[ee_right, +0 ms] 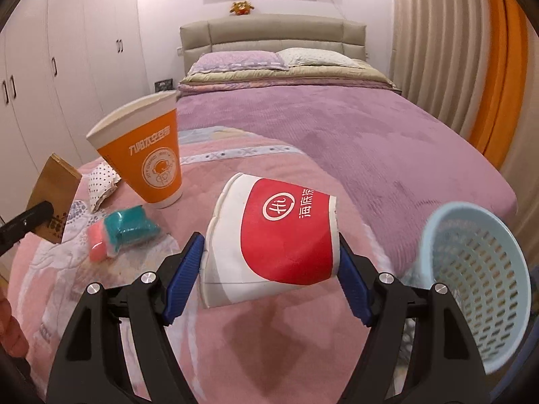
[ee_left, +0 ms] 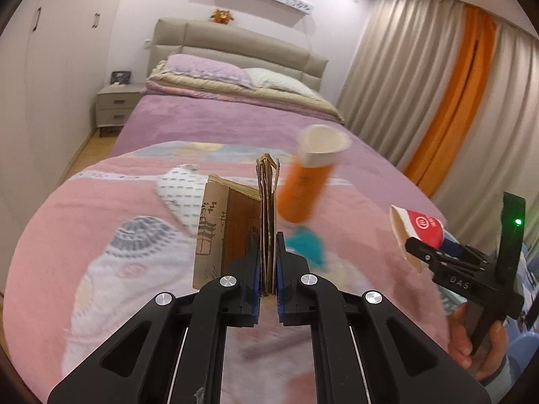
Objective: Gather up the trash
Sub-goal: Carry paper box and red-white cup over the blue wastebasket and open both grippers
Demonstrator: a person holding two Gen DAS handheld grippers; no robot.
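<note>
My left gripper (ee_left: 268, 269) is shut on a flattened brown paper bag (ee_left: 266, 215), held upright above the pink blanket (ee_left: 101, 202); the bag also shows at the left edge of the right wrist view (ee_right: 55, 188). My right gripper (ee_right: 269, 266) is shut on a red and white paper cup (ee_right: 279, 239), lying sideways between the pads; it also shows in the left wrist view (ee_left: 421, 229). An orange paper cup (ee_right: 151, 165) stands tilted on the bed. A teal and pink wrapper (ee_right: 124, 232) and a crumpled dotted paper (ee_right: 101, 181) lie beside it.
A pale blue perforated basket (ee_right: 478, 276) is at the right, at the bed's edge. The purple bedspread (ee_right: 337, 128) stretches to pillows and headboard. Curtains (ee_right: 454, 50) hang right, wardrobes (ee_right: 67, 50) stand left.
</note>
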